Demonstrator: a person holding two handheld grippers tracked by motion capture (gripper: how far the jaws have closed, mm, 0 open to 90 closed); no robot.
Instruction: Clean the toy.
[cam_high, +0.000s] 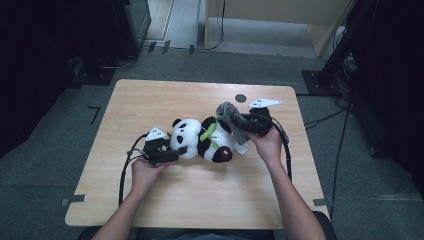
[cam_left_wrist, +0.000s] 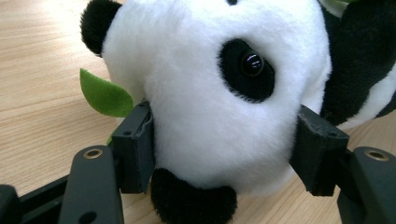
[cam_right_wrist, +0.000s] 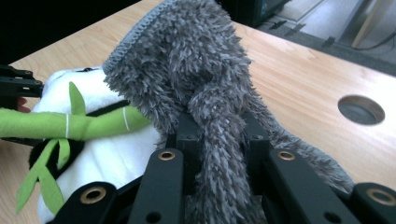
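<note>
A plush panda (cam_high: 202, 138) lies on its side in the middle of the wooden table (cam_high: 200, 195), holding a green bamboo stalk (cam_high: 209, 132). My left gripper (cam_high: 176, 149) is shut on the panda's white head (cam_left_wrist: 219, 93), one pad (cam_left_wrist: 137, 144) pressing each cheek. A grey fluffy cloth (cam_high: 232, 119) hangs over the panda's body. My right gripper (cam_high: 250, 125) is shut on a bunched fold of that grey cloth (cam_right_wrist: 205, 93), which rises between its jaws above the bamboo stalk (cam_right_wrist: 70, 123) and the panda's belly (cam_right_wrist: 116, 154).
A round cable hole (cam_high: 241, 98) sits in the table near its far edge, also seen as a hole (cam_right_wrist: 361, 109) to the right of the cloth. Black cables trail from both grippers. Dark equipment and stands surround the table on the floor.
</note>
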